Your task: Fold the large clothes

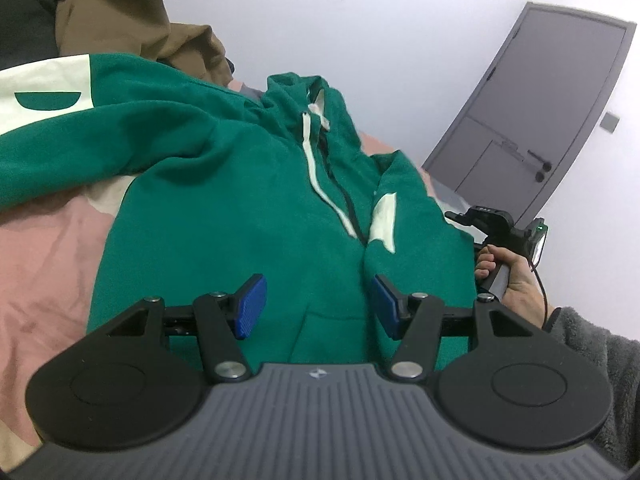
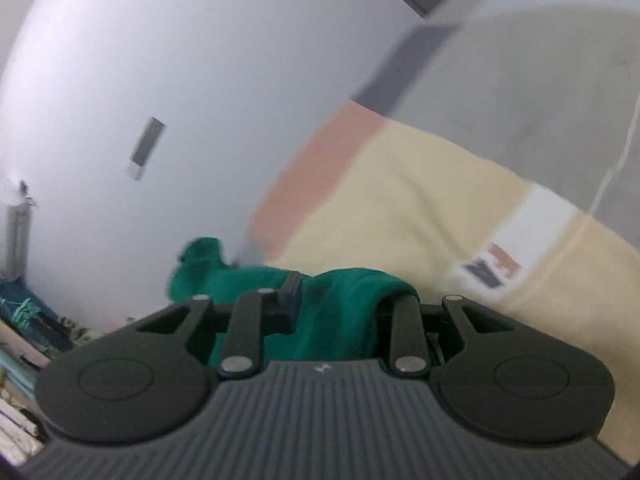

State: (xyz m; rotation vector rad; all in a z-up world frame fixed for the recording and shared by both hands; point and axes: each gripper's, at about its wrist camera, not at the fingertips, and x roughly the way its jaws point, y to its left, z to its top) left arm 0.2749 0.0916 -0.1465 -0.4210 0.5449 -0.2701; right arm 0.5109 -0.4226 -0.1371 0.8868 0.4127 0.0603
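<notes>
Hoodie [image 1: 248, 184], green, lies spread on the pink bedcover [image 1: 44, 248]; left gripper [image 1: 318, 304] hovers over its hem, jaws apart and empty, while right gripper [image 2: 336, 308] pinches a green fold.

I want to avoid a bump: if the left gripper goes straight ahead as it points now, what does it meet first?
Probably the green hoodie: the left gripper, jaws open and empty, points slightly down at its front. Depth is unclear.

Green hoodie [image 1: 240, 200], white drawstrings [image 1: 316, 160], white sleeve patch at 9 o'clock; pink-cream bedsheet [image 1: 44, 264]; brown garment [image 1: 120, 28] at 11; grey door [image 1: 540, 120] at 2; blue pads [image 1: 252, 306].
</notes>
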